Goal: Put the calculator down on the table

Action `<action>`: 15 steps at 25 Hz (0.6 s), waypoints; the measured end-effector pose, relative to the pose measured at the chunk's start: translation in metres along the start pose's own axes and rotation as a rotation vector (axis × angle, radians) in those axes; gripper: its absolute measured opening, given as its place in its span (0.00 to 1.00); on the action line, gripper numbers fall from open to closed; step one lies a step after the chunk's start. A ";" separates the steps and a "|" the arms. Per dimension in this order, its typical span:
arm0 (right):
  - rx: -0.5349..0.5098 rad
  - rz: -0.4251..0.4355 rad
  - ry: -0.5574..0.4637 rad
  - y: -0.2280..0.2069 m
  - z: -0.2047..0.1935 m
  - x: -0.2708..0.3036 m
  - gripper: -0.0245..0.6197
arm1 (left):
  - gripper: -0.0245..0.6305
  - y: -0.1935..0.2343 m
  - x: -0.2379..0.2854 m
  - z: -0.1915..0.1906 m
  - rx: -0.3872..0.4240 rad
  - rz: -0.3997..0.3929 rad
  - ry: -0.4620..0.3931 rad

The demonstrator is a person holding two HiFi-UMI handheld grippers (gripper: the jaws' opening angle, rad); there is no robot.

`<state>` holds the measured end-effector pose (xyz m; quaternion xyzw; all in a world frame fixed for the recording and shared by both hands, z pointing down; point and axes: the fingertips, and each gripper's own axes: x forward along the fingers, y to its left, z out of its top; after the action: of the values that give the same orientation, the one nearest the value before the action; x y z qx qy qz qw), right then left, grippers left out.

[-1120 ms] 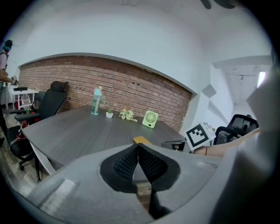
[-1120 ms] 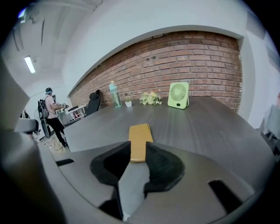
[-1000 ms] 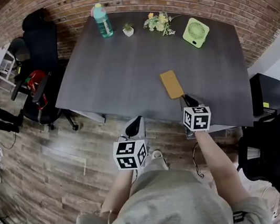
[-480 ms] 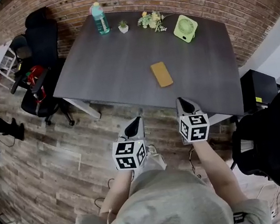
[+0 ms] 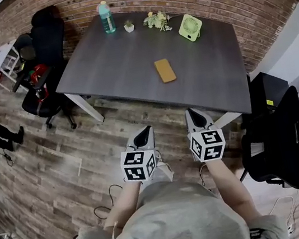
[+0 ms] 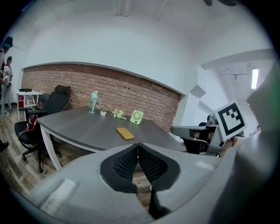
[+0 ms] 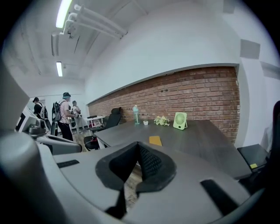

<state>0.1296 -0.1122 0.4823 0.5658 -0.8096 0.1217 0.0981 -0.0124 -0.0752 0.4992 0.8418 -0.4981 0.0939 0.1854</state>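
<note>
Head view: calculator lies on table, any print too small to read; left gripper and right gripper are pressed together, empty.

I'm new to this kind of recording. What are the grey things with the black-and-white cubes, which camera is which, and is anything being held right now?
There is no robot here. A person holds a two-jaw gripper in each hand, and the marker cubes are part of those grippers. The head view looks down from a camera on the person's head. It shows the left gripper and right gripper short of the dark grey table. The left and right gripper views each look along that gripper's own jaws. Both pairs are shut with nothing between them. On the table lies a flat yellow calculator. Along the far edge are a teal bottle, a small white plant pot, a bunch of flowers and a green desk fan.
</note>
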 end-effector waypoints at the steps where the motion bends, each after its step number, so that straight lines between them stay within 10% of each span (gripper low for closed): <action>1: -0.005 0.003 -0.004 0.002 -0.001 -0.008 0.04 | 0.07 -0.005 -0.005 -0.002 0.003 -0.001 -0.002; 15: -0.046 0.026 -0.060 0.026 -0.018 -0.099 0.04 | 0.07 -0.058 -0.056 -0.031 0.031 -0.013 -0.020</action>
<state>0.1392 -0.0098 0.4683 0.5563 -0.8220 0.0873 0.0851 0.0113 0.0076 0.4956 0.8486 -0.4931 0.0922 0.1680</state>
